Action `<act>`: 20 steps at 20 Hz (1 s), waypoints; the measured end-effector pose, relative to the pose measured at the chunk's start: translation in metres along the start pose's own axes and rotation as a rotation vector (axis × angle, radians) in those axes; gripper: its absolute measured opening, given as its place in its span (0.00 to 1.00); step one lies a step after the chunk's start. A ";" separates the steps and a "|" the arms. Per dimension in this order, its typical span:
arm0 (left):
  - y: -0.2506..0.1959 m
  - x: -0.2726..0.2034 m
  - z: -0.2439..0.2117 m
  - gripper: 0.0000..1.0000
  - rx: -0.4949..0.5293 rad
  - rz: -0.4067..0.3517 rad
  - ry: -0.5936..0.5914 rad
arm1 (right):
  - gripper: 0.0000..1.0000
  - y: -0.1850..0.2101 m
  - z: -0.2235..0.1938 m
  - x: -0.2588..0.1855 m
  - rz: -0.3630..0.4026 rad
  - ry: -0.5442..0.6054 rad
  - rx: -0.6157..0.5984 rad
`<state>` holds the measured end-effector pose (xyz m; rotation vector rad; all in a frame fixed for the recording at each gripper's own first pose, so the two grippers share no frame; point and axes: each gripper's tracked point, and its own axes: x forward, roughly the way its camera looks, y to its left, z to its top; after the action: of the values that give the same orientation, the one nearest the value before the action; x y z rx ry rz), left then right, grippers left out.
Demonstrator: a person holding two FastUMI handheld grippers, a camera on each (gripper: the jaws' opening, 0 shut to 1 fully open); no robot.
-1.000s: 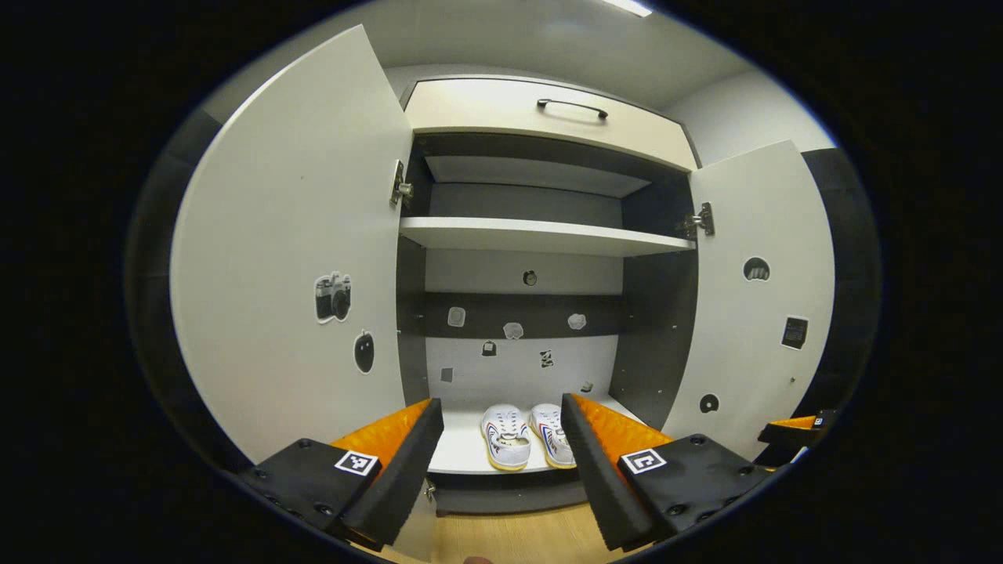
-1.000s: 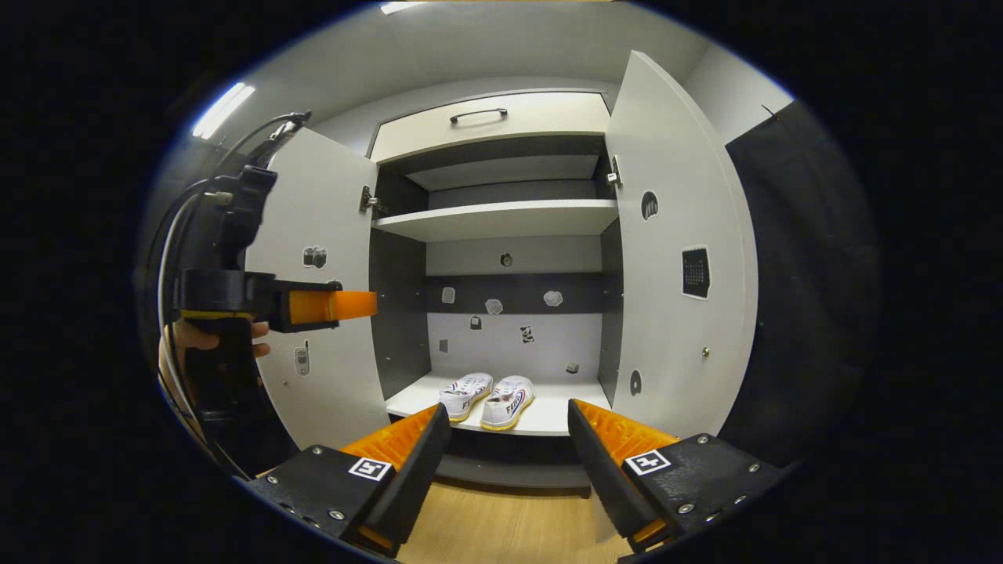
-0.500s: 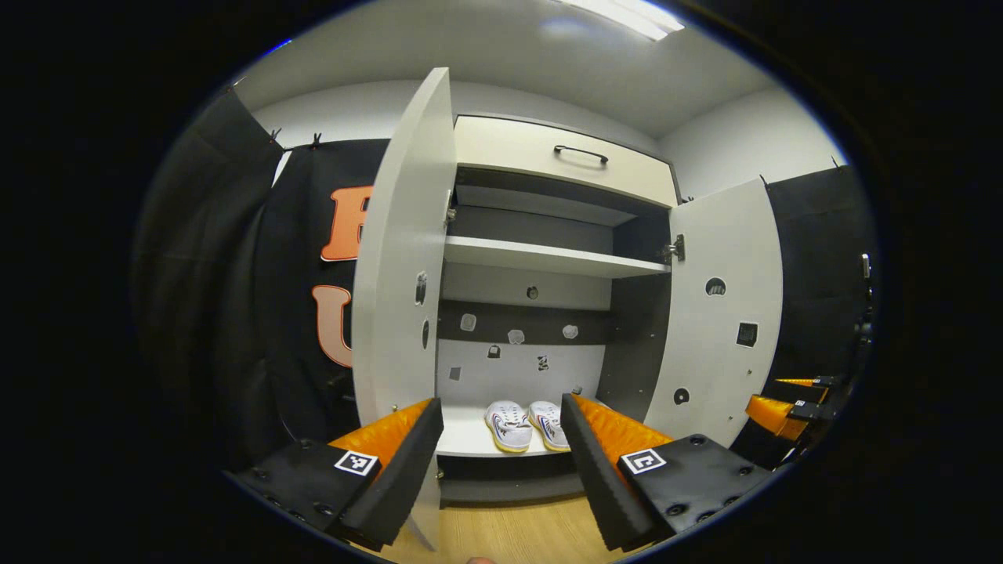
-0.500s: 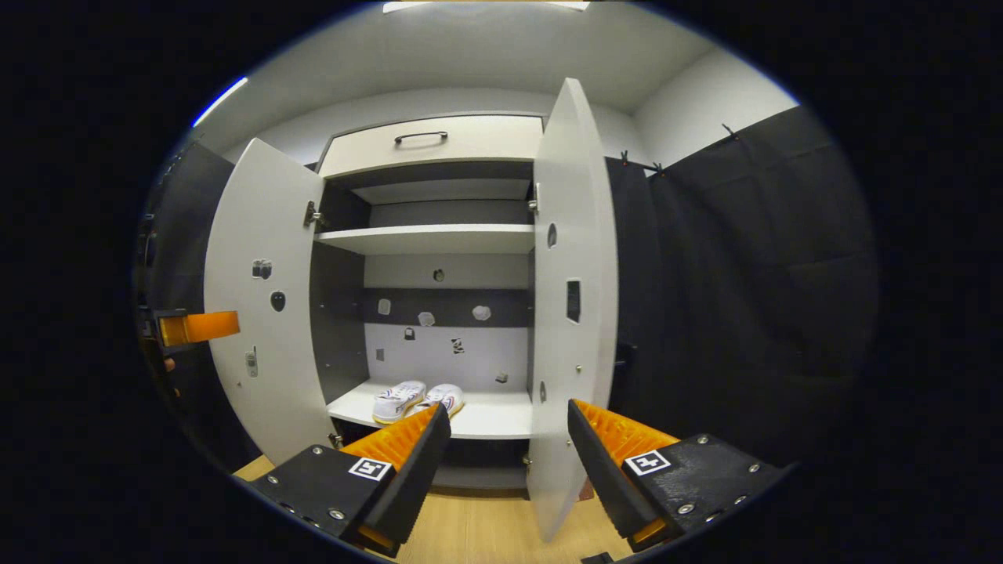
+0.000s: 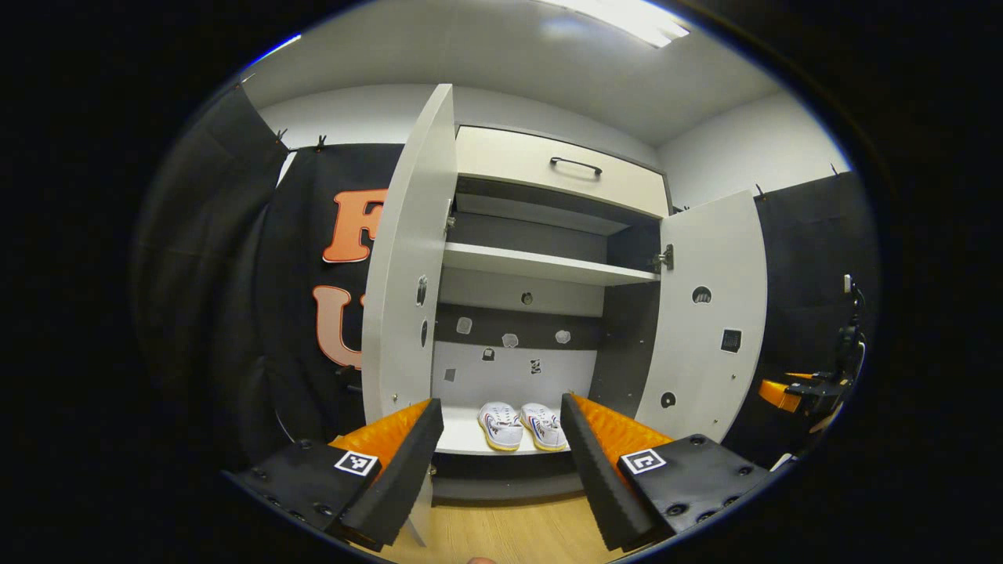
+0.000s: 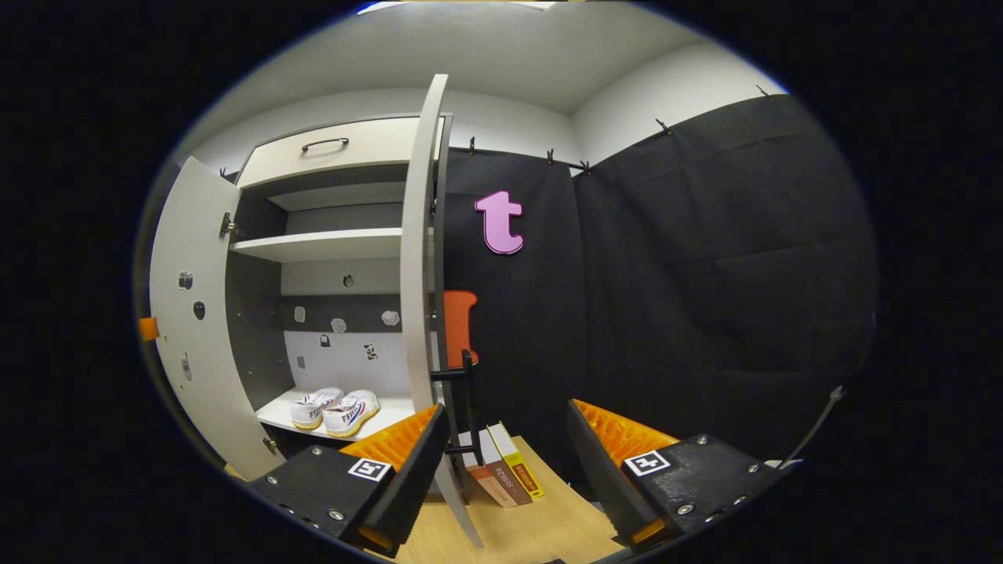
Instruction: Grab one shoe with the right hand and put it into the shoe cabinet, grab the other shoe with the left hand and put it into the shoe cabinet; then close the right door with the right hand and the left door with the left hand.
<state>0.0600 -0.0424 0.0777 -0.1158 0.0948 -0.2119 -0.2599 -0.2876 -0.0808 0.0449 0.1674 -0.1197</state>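
Observation:
Two white shoes (image 5: 523,425) stand side by side on the bottom shelf of the open shoe cabinet (image 5: 541,265); in the right gripper view the shoes (image 6: 333,408) sit low at the left. The left door (image 5: 407,258) stands edge-on just ahead of my left gripper (image 5: 501,462), which is open and holds nothing. The right door (image 6: 419,258) shows edge-on just left of my right gripper (image 6: 505,470), also open and holding nothing. The right door (image 5: 705,313) swings wide in the left gripper view, with the right gripper (image 5: 791,389) far off beyond it.
A drawer with a dark handle (image 5: 576,164) tops the cabinet. Several books (image 6: 501,466) stand on the wooden floor (image 6: 533,525) behind the right door, beside a dark stand (image 6: 462,392). Black cloth walls close in on both sides.
Both grippers have swung outward: the left one leftward and the right one rightward, so each door now shows edge-on. The shoes and doors have not moved.

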 end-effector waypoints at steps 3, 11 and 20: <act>-0.006 -0.001 0.007 0.99 -0.018 0.020 -0.008 | 0.93 0.006 -0.016 0.020 0.061 0.038 -0.023; -0.013 -0.007 0.009 0.99 -0.036 0.084 -0.011 | 0.90 0.015 -0.026 0.035 0.156 0.051 -0.042; -0.028 -0.008 0.004 0.97 -0.055 0.062 -0.001 | 0.68 0.072 -0.025 0.028 0.301 0.051 -0.072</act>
<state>0.0473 -0.0676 0.0859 -0.1673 0.1031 -0.1471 -0.2280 -0.2179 -0.1080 0.0009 0.2139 0.1882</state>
